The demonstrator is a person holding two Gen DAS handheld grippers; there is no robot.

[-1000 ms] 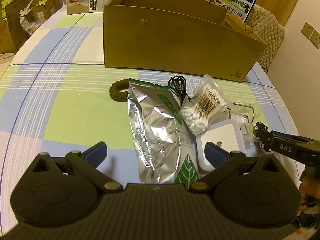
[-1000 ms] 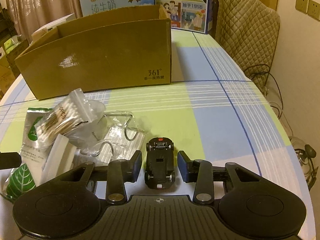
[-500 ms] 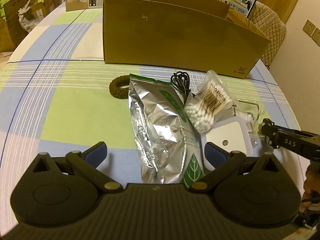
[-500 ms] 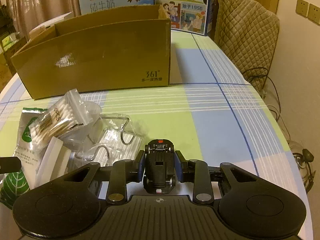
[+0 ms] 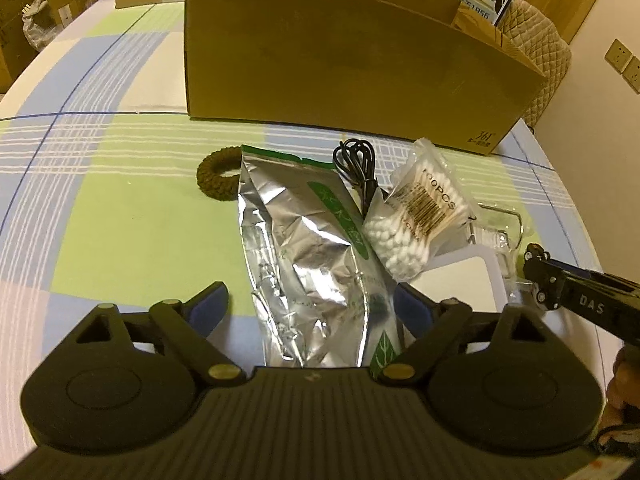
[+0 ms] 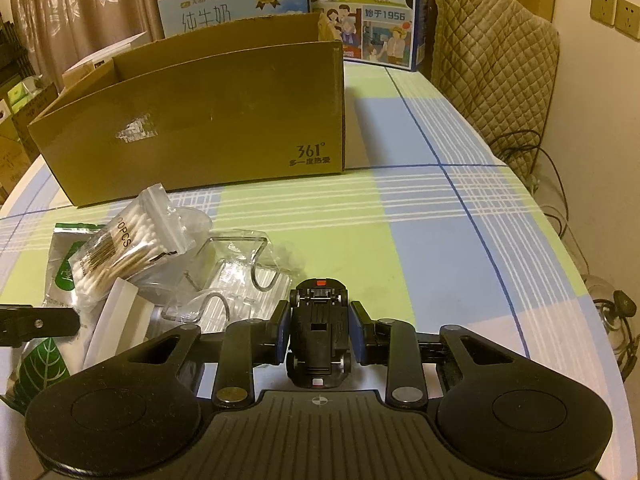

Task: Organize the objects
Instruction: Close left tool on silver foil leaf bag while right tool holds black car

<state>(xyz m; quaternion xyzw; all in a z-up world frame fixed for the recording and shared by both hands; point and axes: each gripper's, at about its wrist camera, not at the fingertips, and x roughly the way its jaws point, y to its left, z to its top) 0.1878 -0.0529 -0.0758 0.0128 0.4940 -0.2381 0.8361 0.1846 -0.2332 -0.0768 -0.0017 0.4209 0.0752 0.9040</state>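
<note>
My right gripper (image 6: 320, 330) is shut on a small black toy car (image 6: 319, 332) and holds it just above the tablecloth. My left gripper (image 5: 310, 306) is open, its fingers on either side of a silver foil pouch (image 5: 308, 252) with a green leaf print. Beside the pouch lie a bag of cotton swabs (image 5: 416, 220), a white square pad (image 5: 460, 280), a black cable (image 5: 356, 164), a brown braided ring (image 5: 216, 178) and clear plastic hooks (image 6: 240, 276). An open cardboard box (image 6: 200, 128) stands behind them.
Milk cartons (image 6: 364, 12) stand behind the box. A quilted chair back (image 6: 492, 68) is at the far right, by the table's rounded edge. Boxes (image 5: 24, 20) are stacked off the table's left side. The right gripper's arm shows in the left wrist view (image 5: 580, 300).
My right gripper closed around the toy car and lifted it slightly. My left gripper moved forward over the foil pouch, staying open.
</note>
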